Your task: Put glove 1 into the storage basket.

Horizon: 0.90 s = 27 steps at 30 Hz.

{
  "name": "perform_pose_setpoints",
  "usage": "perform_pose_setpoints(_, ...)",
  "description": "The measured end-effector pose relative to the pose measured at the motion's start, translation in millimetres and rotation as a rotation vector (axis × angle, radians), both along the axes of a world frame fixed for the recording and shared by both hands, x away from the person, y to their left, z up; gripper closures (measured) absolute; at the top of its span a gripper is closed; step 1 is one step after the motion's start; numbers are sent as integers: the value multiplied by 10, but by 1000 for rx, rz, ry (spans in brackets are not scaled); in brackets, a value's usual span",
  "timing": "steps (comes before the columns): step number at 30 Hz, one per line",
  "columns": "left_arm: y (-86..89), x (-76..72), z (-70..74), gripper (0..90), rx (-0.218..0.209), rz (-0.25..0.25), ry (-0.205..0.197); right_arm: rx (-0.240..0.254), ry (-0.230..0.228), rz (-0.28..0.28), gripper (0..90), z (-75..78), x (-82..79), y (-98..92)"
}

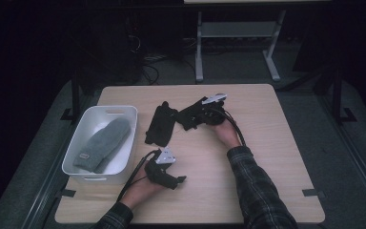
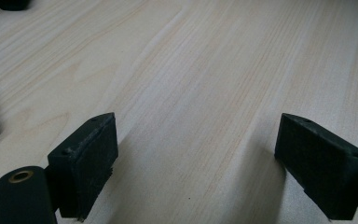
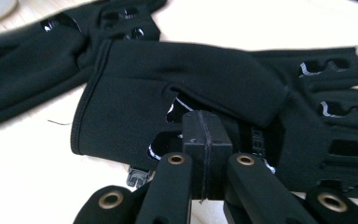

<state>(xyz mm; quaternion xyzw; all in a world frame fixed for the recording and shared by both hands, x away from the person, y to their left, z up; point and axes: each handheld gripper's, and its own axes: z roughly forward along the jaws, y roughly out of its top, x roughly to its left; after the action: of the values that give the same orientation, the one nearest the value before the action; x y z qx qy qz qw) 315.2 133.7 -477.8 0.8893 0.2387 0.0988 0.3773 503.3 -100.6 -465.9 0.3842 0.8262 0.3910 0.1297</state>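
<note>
On the table: a pale wooden table [image 1: 267, 157] carries everything, with a white bin [image 1: 78, 162] at its left edge.
Bin: it holds a grey mitten [image 1: 102, 143], long axis running from the near-left corner toward the far-right one, cuff toward the person.
First black glove: the first black glove [image 1: 160, 124] lies flat just right of the bin, long axis running near to far with a slight lean to the right.
Second black glove: the second black glove [image 3: 177, 93] lies just right of the first, touching or nearly touching it at the far end; in the high view its long axis runs roughly left-right with the left end nearer the person, and which end is the cuff cannot be told there.
Right gripper: the right gripper [image 1: 204, 114] sits at the right end of the second glove, pointing left along the glove's long axis; in the right gripper view its jaws stand fully together with the pads meeting, low against the glove's fabric. Whether any cloth is pinched cannot be told.
Left gripper: the left gripper [image 2: 196, 154] rests near the table's front, jaws wide apart over bare wood, holding nothing.
Nearer hand: the right one, by judgement; the bin lies leftward, past the first glove.
</note>
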Motion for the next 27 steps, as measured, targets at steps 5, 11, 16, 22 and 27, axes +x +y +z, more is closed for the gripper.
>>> perform_pose_setpoints(5, 0, 0, 0, 122, 0, 0, 0, -7, 30, -2, 900, -75, 0, 10)
perform_pose_setpoints(11, -1, -3, -1, 122, -2, 3, 2, -11, 40, 26, 900, -70, -153, -86)
perform_pose_setpoints(16, 1, 1, 0, 122, 1, -1, -3, -22, 41, 52, 900, -59, -341, -178)
perform_pose_setpoints(22, 4, 2, 2, 122, 6, -2, -2, -29, 44, 71, 900, -52, -574, -328)
perform_pose_setpoints(27, 1, -1, 0, 122, 0, 0, 0, -31, 46, 86, 900, -52, -710, -404)
